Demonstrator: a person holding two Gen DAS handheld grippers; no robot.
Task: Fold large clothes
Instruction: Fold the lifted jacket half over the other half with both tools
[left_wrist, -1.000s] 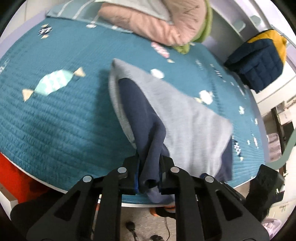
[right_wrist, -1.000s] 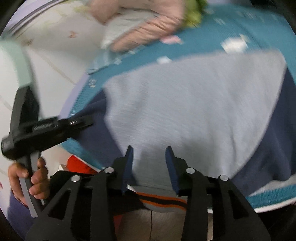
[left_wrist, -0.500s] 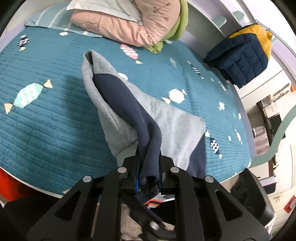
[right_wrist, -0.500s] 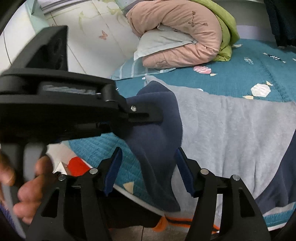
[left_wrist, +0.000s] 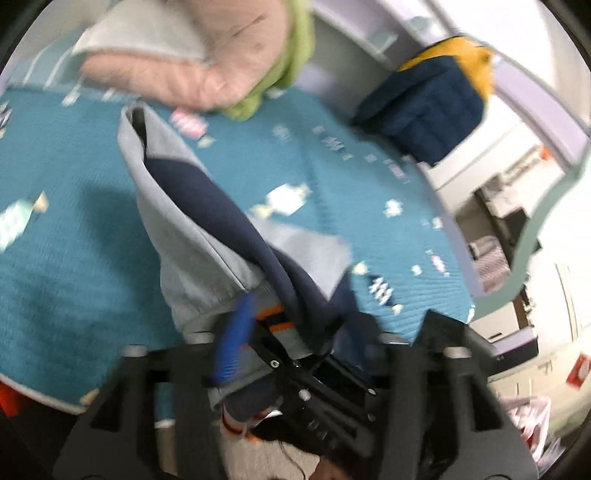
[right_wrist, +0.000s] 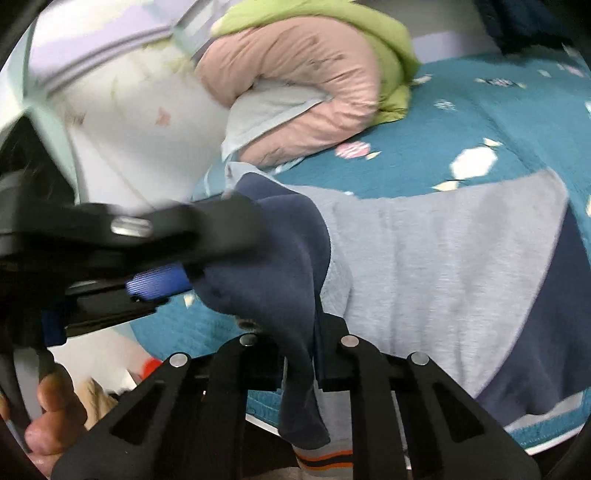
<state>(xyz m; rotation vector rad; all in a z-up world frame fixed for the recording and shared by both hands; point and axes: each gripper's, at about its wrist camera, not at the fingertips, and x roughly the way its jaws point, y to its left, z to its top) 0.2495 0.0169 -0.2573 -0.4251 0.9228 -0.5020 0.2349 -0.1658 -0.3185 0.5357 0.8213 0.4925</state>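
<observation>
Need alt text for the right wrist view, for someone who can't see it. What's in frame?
The right gripper is closing on the navy sleeve of a grey and navy sweatshirt spread on a teal patterned bedspread. The left gripper reaches in from the left, jaws opening beside the same sleeve. A rolled pink and green quilt lies behind.

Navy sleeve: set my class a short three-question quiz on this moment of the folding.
1. True or false: the navy sleeve lies flat on the teal bedspread.
2. What lies bundled on the bedspread? A pink quilt; B laptop; C basket.
3. Which gripper pinches the sleeve?
Key: 1 false, it hangs lifted. 2 A. 3 the right gripper, jaws closing on it; the left gripper has its jaws opening around it.
</observation>
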